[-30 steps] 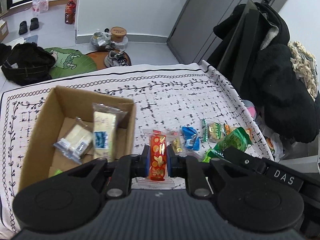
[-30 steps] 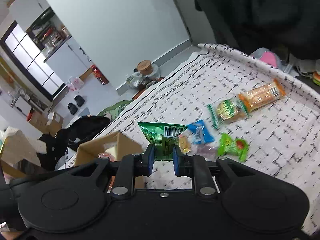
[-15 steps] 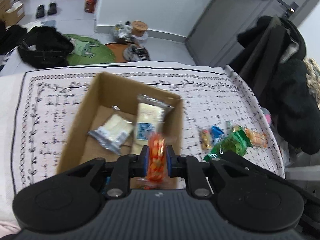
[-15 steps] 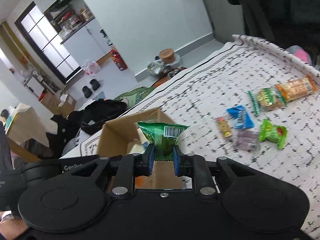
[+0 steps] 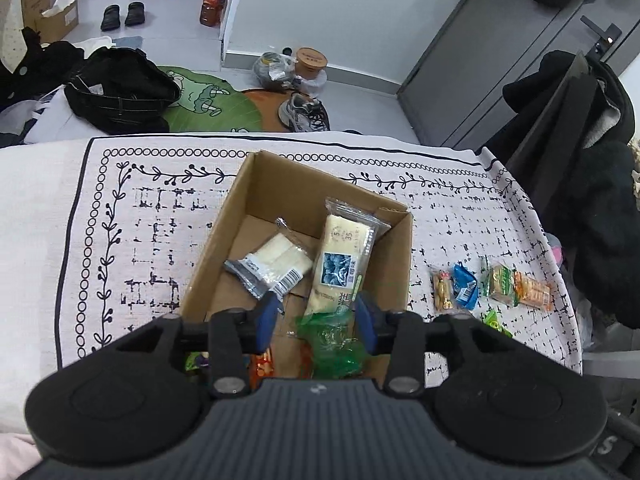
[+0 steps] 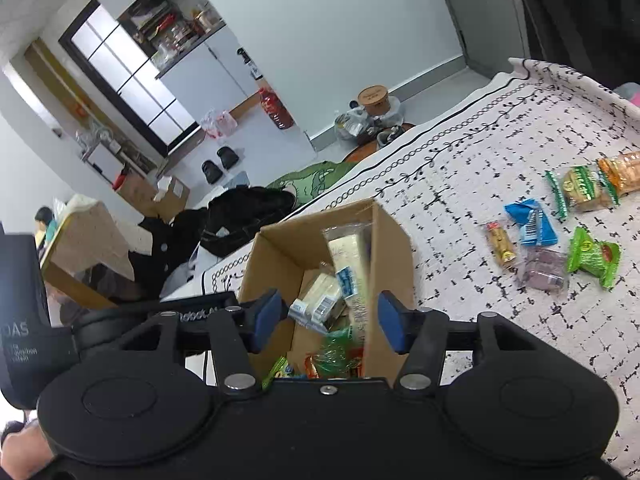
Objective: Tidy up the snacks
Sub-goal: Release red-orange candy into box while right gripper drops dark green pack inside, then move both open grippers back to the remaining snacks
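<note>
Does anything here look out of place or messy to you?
Nothing looks spilled or damaged. One tall cream snack packet leans askew against the cardboard box wall rather than lying flat. Several snacks, including a blue packet, lie loose on the patterned cloth.

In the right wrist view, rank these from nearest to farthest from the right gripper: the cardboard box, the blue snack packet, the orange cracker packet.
1. Cardboard box, directly under the opening right gripper.
2. Blue snack packet, on the cloth to the right.
3. Orange cracker packet, far right edge.
</note>
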### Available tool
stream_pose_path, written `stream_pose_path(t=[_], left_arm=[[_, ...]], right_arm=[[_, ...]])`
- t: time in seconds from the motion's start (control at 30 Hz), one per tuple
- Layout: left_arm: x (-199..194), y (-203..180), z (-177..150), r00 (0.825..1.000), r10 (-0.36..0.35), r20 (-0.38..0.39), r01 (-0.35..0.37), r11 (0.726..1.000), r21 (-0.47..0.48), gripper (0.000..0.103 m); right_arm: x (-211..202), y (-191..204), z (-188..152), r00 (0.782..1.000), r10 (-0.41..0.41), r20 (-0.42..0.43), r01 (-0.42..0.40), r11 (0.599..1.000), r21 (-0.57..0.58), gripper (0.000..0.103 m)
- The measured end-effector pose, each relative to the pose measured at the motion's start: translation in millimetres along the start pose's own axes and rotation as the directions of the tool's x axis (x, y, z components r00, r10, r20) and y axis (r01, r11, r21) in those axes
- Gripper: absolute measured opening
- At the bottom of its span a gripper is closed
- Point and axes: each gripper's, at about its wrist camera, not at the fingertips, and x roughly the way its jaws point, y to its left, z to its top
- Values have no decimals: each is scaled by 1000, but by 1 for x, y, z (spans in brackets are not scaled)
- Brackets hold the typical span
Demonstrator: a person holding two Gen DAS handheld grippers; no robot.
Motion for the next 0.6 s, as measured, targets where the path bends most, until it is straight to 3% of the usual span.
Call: stream_pose_path(t=[0.17, 0.27, 0.33, 0.6], left_arm=[[-1, -10, -2, 1000, 10, -6, -9, 1000, 17, 57], [0, -17, -4, 1000, 9, -14, -8, 1000, 28, 65], [2, -23, -6, 1000, 8, -15, -8, 999, 40, 67], [12, -54, -8, 1000, 18, -15, -17, 997, 79, 70]], right_arm=[[-10, -16, 5, 998, -63, 20, 62, 998, 25, 59], [-18, -24, 7, 990, -131, 47, 130, 991, 18, 71], [-21, -29, 8, 984, -167, 56, 166, 986, 15, 80], [-34, -49, 19, 968, -242, 71, 241, 970, 28, 89]])
